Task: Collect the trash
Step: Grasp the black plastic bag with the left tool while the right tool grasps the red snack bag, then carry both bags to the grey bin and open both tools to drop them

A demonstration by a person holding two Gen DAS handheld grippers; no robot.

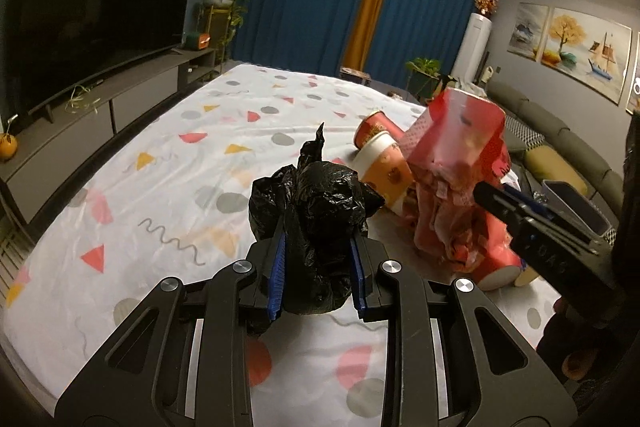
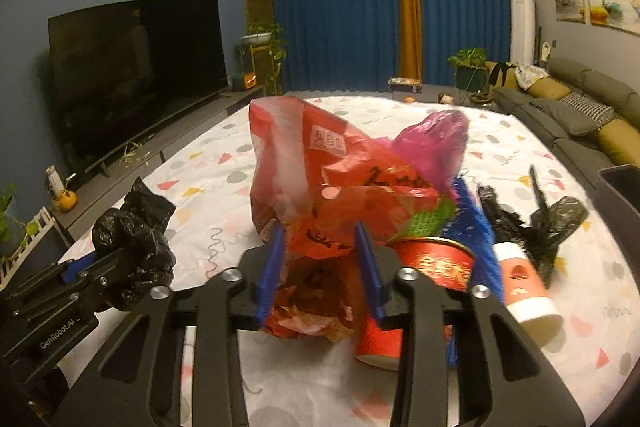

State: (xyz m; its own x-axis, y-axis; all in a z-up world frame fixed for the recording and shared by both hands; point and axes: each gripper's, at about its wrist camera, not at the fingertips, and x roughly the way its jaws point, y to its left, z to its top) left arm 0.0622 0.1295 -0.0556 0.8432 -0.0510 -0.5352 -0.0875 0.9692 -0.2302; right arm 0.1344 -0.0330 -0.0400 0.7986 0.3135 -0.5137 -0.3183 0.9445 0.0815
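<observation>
A crumpled black plastic bag (image 1: 320, 195) is pinched between the blue pads of my left gripper (image 1: 319, 233), just above the patterned white tablecloth (image 1: 160, 187). That gripper and its bag (image 2: 132, 239) also show at the left of the right wrist view. My right gripper (image 2: 318, 231) is shut on a red plastic bag (image 2: 320, 163), which stands up between its fingers; in the left wrist view the same bag (image 1: 456, 147) is blurred at the right. Red and white paper cups (image 2: 436, 263) (image 1: 384, 167), a blue wrapper (image 2: 472, 227) and another black bag (image 2: 556, 223) lie on the cloth beside it.
A grey bin (image 1: 576, 203) stands off the table's right edge, in front of a grey sofa (image 2: 580, 107). A TV (image 2: 136, 67) on a low cabinet runs along the left side. Blue curtains hang at the back, with potted plants near them.
</observation>
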